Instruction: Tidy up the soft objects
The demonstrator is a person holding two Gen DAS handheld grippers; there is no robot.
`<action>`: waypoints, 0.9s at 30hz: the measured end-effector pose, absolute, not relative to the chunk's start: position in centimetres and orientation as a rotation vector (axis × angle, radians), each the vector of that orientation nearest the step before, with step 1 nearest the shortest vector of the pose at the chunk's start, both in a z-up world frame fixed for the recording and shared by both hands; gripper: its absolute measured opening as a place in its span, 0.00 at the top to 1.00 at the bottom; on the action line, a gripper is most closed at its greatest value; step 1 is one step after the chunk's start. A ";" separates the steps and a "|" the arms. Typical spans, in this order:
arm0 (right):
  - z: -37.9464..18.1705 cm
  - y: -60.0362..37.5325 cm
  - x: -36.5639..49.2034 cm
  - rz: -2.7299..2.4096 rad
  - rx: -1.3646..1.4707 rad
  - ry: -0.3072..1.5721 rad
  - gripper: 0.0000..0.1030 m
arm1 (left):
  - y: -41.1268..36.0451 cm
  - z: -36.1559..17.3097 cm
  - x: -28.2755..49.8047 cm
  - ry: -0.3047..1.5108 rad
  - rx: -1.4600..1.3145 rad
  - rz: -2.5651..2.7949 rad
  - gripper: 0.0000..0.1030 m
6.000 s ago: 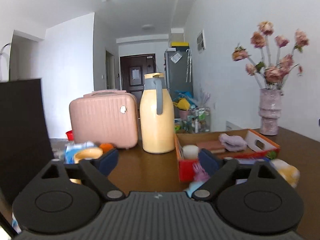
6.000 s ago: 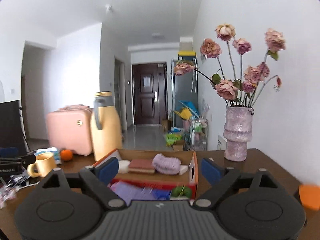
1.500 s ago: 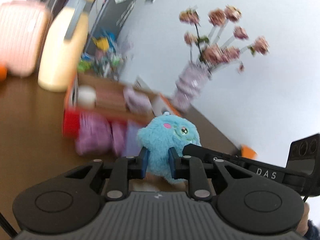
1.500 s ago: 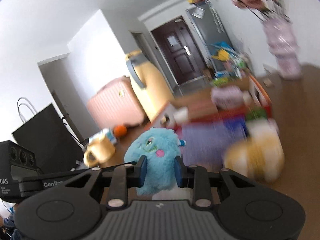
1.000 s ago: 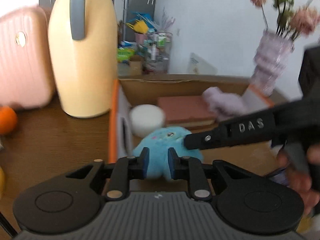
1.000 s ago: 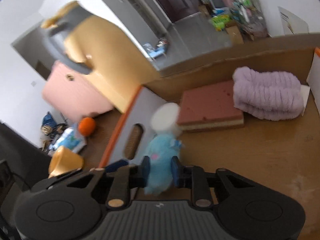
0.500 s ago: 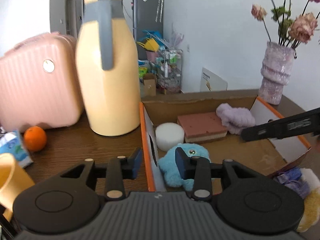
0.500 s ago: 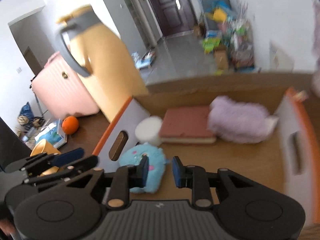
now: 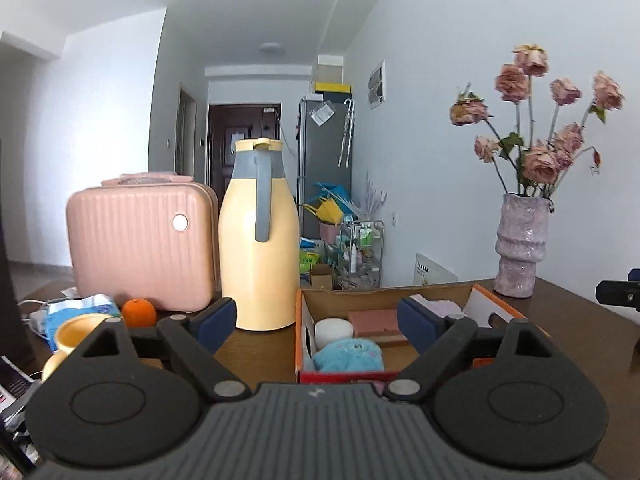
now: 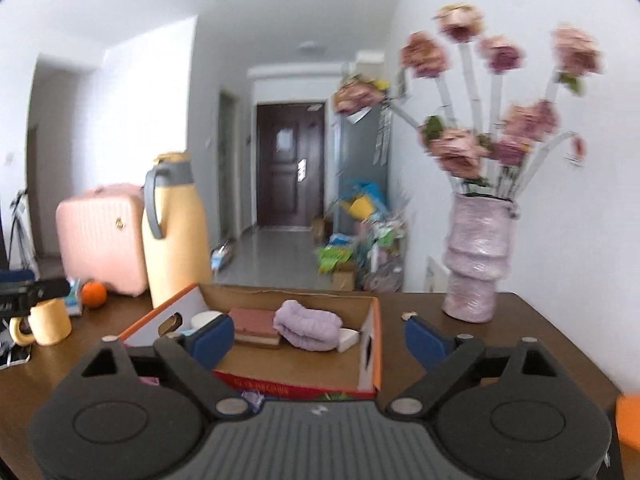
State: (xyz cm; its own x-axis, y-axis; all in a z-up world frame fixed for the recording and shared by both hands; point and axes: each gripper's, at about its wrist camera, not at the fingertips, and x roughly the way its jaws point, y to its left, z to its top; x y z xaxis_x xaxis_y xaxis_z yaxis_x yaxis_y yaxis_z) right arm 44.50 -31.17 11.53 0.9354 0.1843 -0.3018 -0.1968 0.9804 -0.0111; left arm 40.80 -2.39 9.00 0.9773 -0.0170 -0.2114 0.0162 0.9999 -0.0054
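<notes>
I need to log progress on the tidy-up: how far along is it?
Done: the blue plush, white sponge, pink block and purple cloth lie in the box. In hand: nothing; both grippers' jaws are opening, empty. Left: purple items before the box.

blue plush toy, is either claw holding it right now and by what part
Neither. The blue plush toy lies free in the cardboard box; the left claw and right claw are both opening, with nothing between their pads.

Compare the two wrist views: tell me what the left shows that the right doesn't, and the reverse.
Left only: the blue plush toy lying in the box, plainly seen.
Right only: an orange thing at the table's right edge.
Both: the box, purple cloth, yellow jug, pink case, vase, orange fruit.
</notes>
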 end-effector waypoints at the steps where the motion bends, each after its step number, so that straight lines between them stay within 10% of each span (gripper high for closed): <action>1: 11.1 -31.5 43.3 0.177 -0.028 0.284 0.10 | -2.6 8.8 40.1 0.211 0.004 -0.012 0.12; 27: 5.8 -31.8 19.4 0.238 0.015 0.220 0.00 | -3.0 3.5 15.1 0.279 0.008 -0.081 0.00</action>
State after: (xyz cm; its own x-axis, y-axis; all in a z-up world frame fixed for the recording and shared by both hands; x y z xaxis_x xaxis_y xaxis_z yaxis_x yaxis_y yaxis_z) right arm 19.35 -31.76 5.78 0.9478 0.2359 -0.2146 -0.2327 0.9717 0.0405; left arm 15.13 -2.98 3.54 0.9582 -0.0788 -0.2750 0.0810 0.9967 -0.0031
